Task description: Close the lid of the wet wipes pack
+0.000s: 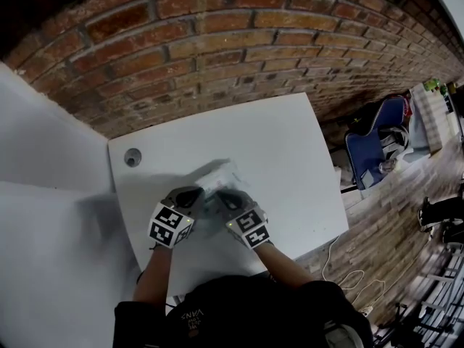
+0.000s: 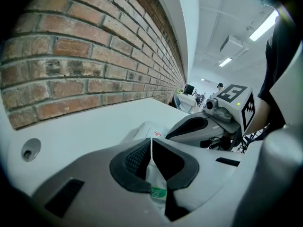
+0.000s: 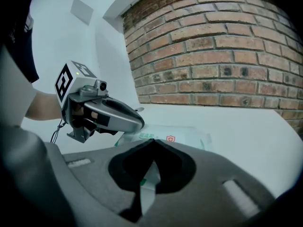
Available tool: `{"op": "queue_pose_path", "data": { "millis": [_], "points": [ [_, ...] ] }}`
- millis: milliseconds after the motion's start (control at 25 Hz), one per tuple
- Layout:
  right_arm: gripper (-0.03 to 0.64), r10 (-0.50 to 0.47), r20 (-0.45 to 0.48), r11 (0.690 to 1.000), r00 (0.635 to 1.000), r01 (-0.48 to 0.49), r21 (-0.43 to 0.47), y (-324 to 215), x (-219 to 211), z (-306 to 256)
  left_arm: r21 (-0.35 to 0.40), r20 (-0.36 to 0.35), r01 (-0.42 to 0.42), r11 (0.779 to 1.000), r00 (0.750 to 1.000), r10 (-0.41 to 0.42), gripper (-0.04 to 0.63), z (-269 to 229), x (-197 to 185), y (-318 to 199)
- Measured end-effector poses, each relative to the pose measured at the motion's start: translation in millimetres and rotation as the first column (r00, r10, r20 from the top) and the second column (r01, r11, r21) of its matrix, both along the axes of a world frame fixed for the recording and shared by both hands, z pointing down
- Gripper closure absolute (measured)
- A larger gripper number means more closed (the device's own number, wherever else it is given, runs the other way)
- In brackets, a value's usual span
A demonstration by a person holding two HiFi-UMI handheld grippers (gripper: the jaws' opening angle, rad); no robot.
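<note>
The wet wipes pack [image 1: 220, 176], white with green print and a small red badge, lies flat on the white table [image 1: 290, 158]. It also shows in the left gripper view [image 2: 144, 129] and the right gripper view [image 3: 184, 135]. My left gripper [image 1: 190, 193] [image 2: 151, 143] and right gripper [image 1: 226, 196] [image 3: 152, 145] lie side by side over the pack's near end, tips toward the wall. Both have their jaws together at the tips. White and green pack material shows through the gap behind each pair of tips. The lid is hidden under the grippers.
A brick wall [image 1: 217, 35] runs along the table's far edge. A round cable hole [image 1: 133, 156] [image 2: 29, 149] sits near the far left corner. A blue chair [image 1: 377, 140] and floor cables stand to the table's right. A white partition [image 1: 43, 143] stands at left.
</note>
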State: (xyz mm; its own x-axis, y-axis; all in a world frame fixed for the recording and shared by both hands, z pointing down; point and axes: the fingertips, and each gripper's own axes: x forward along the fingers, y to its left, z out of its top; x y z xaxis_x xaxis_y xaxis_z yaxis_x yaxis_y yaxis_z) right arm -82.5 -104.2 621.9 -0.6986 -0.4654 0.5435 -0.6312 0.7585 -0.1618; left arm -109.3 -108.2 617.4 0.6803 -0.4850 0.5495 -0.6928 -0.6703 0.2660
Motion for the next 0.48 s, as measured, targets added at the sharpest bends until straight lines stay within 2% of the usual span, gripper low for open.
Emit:
{"op": "queue_pose_path", "data": {
  "millis": [480],
  "points": [
    [0.618, -0.014, 0.034, 0.999, 0.999, 0.013, 0.039, 2, 2, -24, 0.041, 0.005, 0.056, 0.998, 0.998, -0.056, 0.592, -21, -4, 8]
  ]
}}
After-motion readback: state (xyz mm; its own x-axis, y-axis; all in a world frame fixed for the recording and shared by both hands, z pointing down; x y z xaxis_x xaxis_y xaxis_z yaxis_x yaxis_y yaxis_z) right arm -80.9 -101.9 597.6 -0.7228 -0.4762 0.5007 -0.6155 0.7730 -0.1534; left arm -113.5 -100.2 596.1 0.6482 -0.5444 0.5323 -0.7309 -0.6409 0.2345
